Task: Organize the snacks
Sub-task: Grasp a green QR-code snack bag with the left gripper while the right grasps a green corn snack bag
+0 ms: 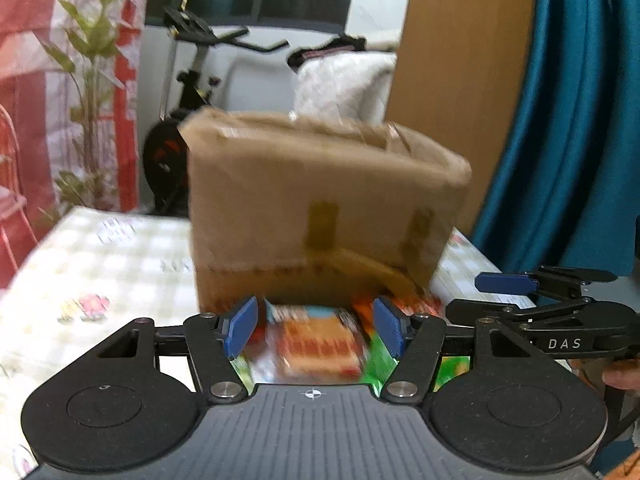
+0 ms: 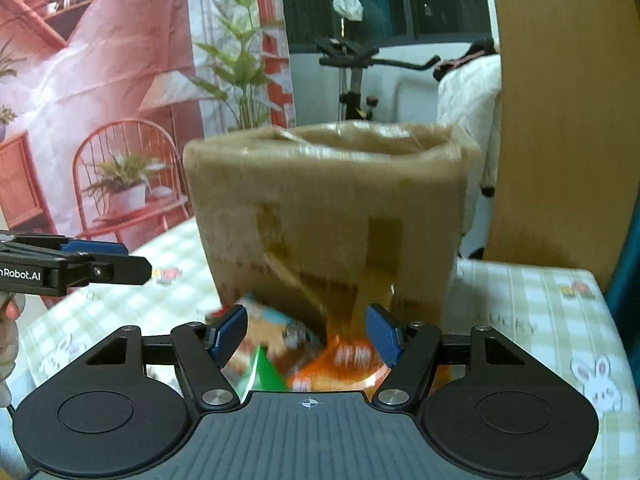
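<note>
While both views blur, my left gripper [image 1: 314, 330] stands with its blue pads apart and nothing pinched between them, low in the centre of the left wrist frame. Beyond the pads lies a heap of snack packets [image 1: 318, 346], an orange-and-brown one on top of a green one, right at the foot of a cardboard box [image 1: 320, 208] that fills the middle of the frame. The box stands upright on the checked tabletop [image 1: 100, 264], its top open and strips of tape on its front. My right gripper [image 1: 504, 283] reaches in from the right edge of that frame, seen side-on.

From the right wrist view, my right gripper [image 2: 306, 334] is likewise open, gripping nothing, with the same box [image 2: 332, 208] dead ahead. Packets [image 2: 340, 364] in orange, green and pale blue lie between and beyond its pads against the box's base; whether the pads touch them I cannot tell. My left gripper [image 2: 100, 264] enters at the left edge, a hand [image 2: 8, 320] partly visible below it. An exercise bike [image 2: 352, 76] and a plant [image 2: 240, 60] stand behind the tabletop.
</note>
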Demonstrator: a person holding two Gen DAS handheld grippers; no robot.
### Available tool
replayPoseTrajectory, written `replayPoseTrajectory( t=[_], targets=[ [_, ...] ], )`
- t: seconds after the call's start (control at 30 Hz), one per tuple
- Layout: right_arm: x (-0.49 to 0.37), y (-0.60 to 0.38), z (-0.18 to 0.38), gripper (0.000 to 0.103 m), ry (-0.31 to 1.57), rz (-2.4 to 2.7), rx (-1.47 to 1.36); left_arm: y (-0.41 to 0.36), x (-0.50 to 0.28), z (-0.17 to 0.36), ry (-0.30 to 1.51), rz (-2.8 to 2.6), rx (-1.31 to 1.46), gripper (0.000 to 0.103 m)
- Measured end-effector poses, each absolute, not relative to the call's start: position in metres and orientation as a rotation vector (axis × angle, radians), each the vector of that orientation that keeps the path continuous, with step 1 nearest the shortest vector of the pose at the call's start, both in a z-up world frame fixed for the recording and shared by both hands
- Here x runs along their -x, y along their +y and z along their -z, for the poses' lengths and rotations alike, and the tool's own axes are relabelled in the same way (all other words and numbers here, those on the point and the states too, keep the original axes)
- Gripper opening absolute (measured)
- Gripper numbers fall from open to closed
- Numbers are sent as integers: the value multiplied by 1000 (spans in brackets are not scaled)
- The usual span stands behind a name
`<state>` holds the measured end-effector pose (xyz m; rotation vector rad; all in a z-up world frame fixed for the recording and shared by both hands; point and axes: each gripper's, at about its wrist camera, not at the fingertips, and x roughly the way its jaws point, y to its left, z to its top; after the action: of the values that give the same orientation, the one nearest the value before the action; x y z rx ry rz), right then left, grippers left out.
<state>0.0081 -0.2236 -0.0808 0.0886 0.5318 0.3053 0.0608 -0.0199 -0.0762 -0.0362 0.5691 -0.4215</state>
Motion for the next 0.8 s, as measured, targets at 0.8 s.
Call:
replayPoseTrajectory(
  t=[0.8],
  targets=[
    [22, -227, 145, 63, 669, -413, -71, -38, -66, 149, 718, 738, 21, 73]
  ],
)
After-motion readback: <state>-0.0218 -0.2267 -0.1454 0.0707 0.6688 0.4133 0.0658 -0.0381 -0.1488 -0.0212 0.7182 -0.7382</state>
